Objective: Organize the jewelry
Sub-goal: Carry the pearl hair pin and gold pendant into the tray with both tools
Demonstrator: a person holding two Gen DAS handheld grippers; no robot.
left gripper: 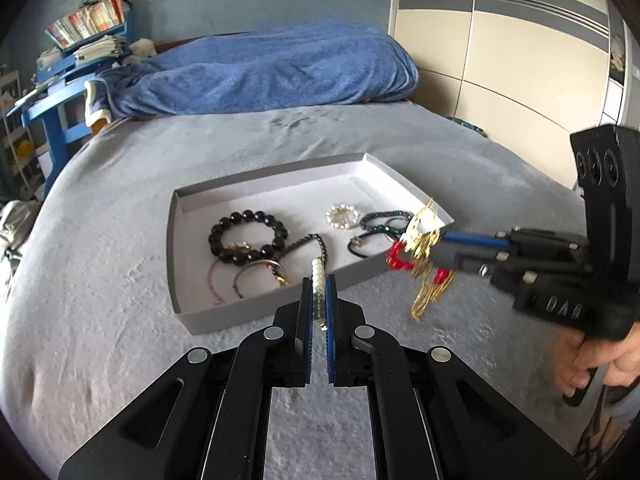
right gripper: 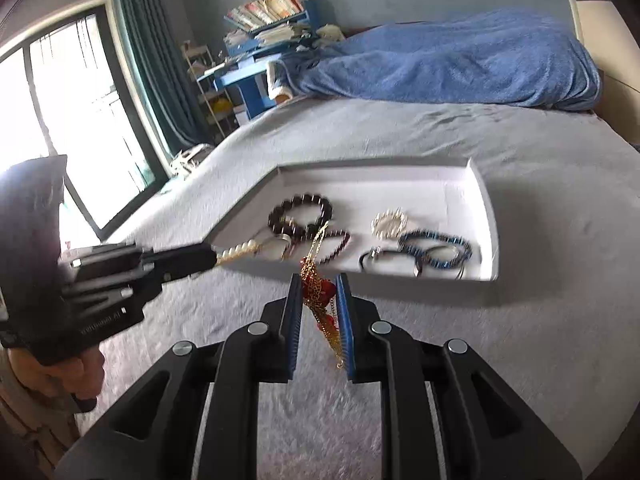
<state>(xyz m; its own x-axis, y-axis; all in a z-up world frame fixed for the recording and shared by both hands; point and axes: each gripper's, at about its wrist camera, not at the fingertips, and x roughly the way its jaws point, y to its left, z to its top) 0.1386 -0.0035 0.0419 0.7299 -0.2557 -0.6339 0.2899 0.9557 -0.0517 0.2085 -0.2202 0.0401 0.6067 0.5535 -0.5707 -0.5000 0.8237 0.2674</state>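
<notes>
Pearl strand pinched in left gripper; right gripper clamps gold necklace

Both wrist views close above tray

Shallow grey-and-white cardboard tray: matt paper finish, smooth inside. It sits on a grey fleece bedspread, nappy and slightly rough. Dark round-bead bracelet: glossy, polished. Short white pearl strand: satin sheen, pinched between the left gripper pads, blue ribbed rubber-like strips on matt black plastic arms with bright metal pivot pins. Gold chain necklace with red beads: shiny metal links, glossy red beads, in the right gripper. Blue terry-like blanket: soft, matt.
</notes>
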